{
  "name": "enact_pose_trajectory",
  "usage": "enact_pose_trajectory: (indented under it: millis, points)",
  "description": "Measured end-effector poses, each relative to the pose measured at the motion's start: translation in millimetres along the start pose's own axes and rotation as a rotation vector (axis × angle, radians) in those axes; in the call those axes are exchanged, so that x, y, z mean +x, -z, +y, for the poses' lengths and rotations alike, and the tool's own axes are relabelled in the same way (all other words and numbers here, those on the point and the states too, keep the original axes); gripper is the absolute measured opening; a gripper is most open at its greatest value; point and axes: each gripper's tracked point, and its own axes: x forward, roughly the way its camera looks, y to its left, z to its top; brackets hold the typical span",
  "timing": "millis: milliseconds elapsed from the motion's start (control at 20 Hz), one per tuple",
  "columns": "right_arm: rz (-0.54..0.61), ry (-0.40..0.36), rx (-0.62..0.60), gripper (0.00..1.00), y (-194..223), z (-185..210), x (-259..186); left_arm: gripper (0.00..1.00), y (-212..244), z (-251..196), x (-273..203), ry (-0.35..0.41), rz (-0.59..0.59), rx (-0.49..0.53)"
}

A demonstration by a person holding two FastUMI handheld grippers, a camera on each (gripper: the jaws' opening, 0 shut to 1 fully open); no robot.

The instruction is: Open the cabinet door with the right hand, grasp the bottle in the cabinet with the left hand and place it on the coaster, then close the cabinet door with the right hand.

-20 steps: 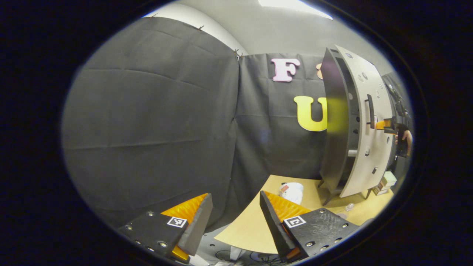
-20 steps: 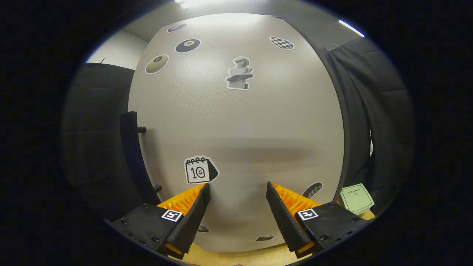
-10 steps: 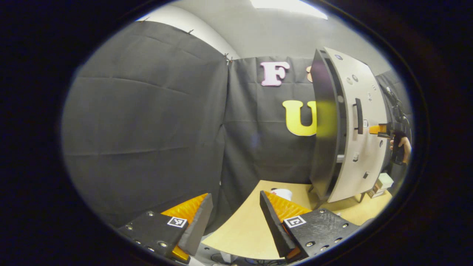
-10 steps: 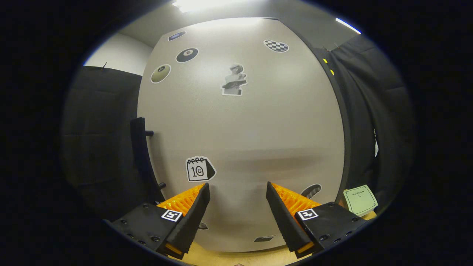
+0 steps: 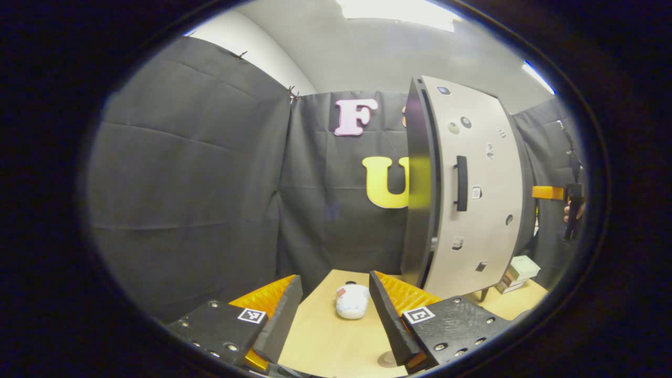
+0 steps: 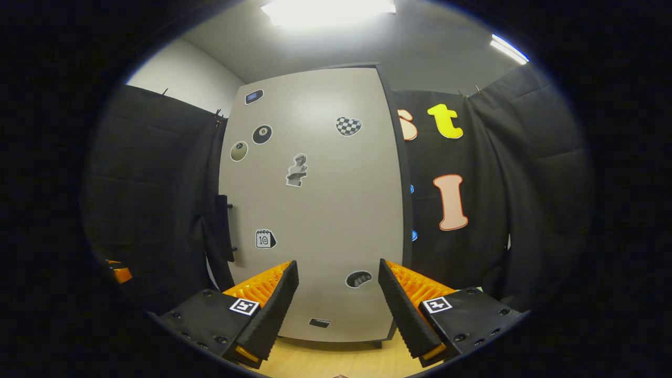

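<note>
Left tool (image 5: 332, 304): fingers spread wide, holding nothing, poised above the bench (image 5: 325, 341).

Right tool (image 6: 338, 294): fingers spread wide, holding nothing, set back from the cabinet door (image 6: 315, 210) and facing it. In the left gripper view the same tool sits at the far right, orange finger level, gripped by a hand (image 5: 567, 211), apart from the door.

Cabinet door: pale grey panel, appears closed or nearly so against the dark cabinet (image 5: 417, 184); bears several stickers. Black vertical handle (image 5: 461, 182) on its left edge.

Cabinet: upright on the bench, on short legs.

Bottle: white, lying on its side on the bench (image 5: 352, 301), between the left tool's fingers in view, farther off, just in front of the cabinet.

Coaster: small round disc (image 5: 387, 359) on the bench beside the left tool's right finger, partly hidden.

Small boxes (image 5: 520, 270): stacked on the bench right of the cabinet.
</note>
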Motion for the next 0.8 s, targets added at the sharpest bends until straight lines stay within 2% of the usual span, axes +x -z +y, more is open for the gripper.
enact_pose_trajectory:
  millis: [150, 200, 250, 550, 600, 800]
  points:
    - [-0.005, 0.038, -0.043, 0.97, -2, -36, -30, 0.78, -15, -37, 6, 0.043, -0.022, 0.006]
    - [-0.002, 0.051, -0.053, 0.90, -1, -48, -40, 0.78, -20, -50, 8, 0.057, -0.028, 0.012]
    - [0.001, 0.061, -0.060, 0.97, 1, -60, -49, 0.79, -25, -62, 8, 0.071, -0.034, 0.020]
    - [0.009, 0.108, -0.061, 0.97, 11, -121, -100, 0.81, -44, -135, -3, 0.145, -0.059, 0.035]
    - [0.007, 0.112, -0.065, 0.97, 12, -130, -108, 0.77, -46, -143, -6, 0.151, -0.061, 0.034]
    - [0.012, 0.107, -0.075, 0.97, 24, -160, -132, 0.77, -49, -169, -19, 0.139, -0.059, 0.035]
